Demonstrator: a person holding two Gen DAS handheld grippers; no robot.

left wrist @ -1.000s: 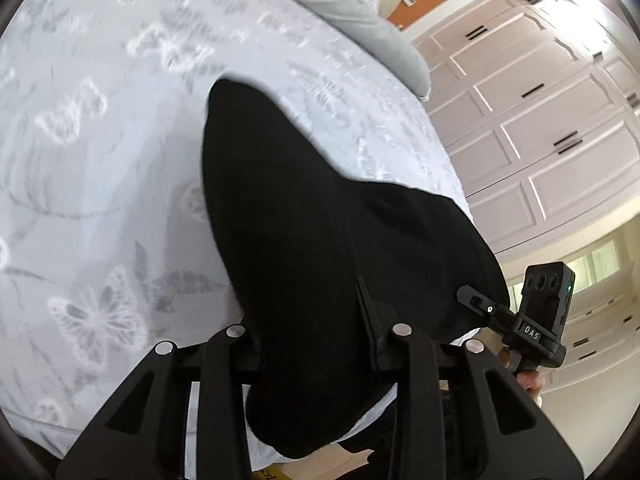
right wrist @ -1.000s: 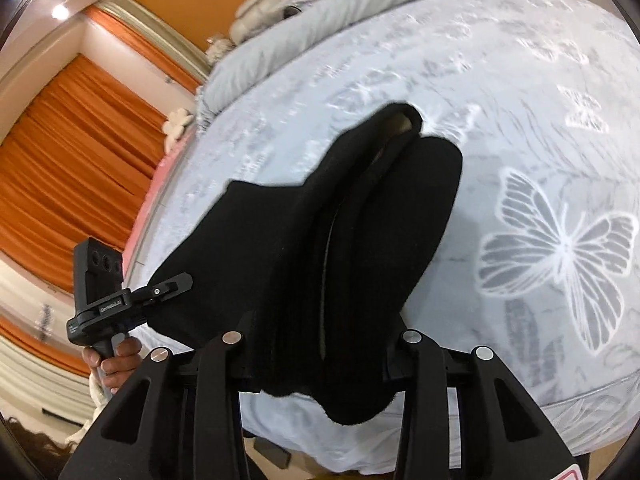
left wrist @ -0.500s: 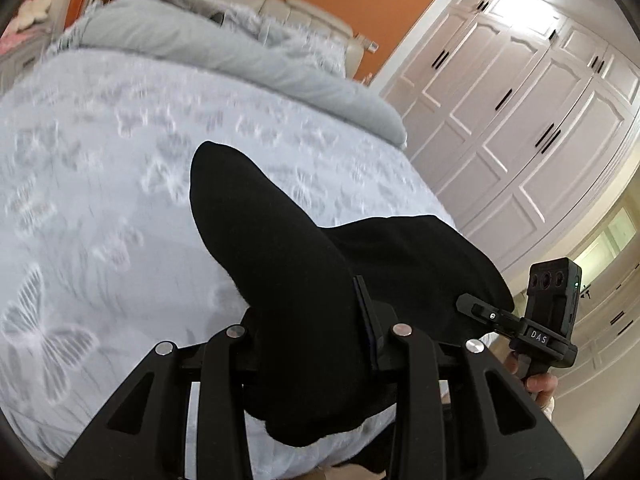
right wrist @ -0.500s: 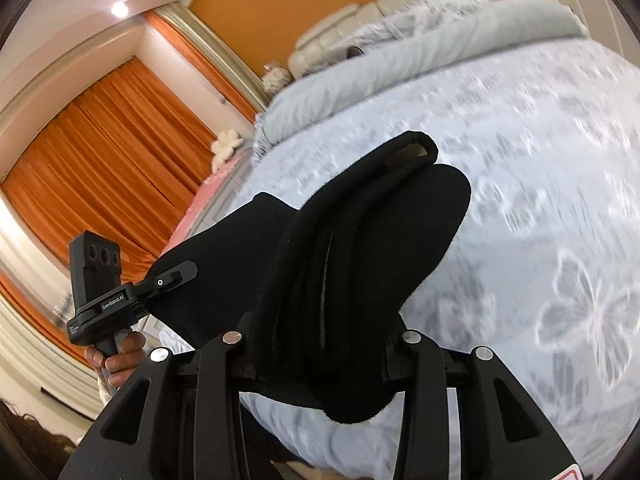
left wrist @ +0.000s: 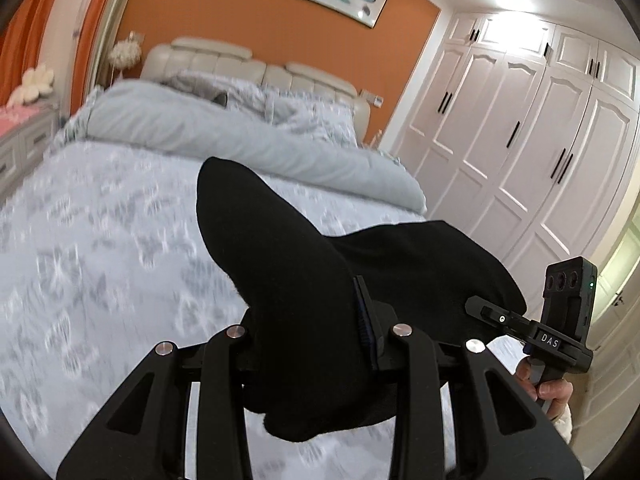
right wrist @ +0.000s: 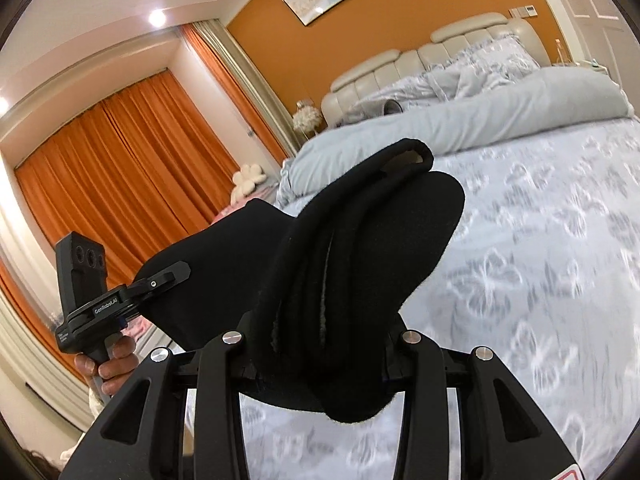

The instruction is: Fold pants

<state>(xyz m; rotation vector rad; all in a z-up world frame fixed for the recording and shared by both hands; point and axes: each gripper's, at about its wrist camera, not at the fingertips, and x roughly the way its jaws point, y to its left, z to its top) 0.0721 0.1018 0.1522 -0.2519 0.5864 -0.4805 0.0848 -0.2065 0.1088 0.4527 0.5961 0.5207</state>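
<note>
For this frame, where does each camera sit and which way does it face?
Left wrist: on the left hand-held gripper, facing the bed, headboard and white wardrobe; the right hand and its device show at right.
Right wrist: on the right hand-held gripper, facing the bed and orange curtains; the left hand shows at left.
Shared: black pants, clamped by both, bed, headboard.
</note>
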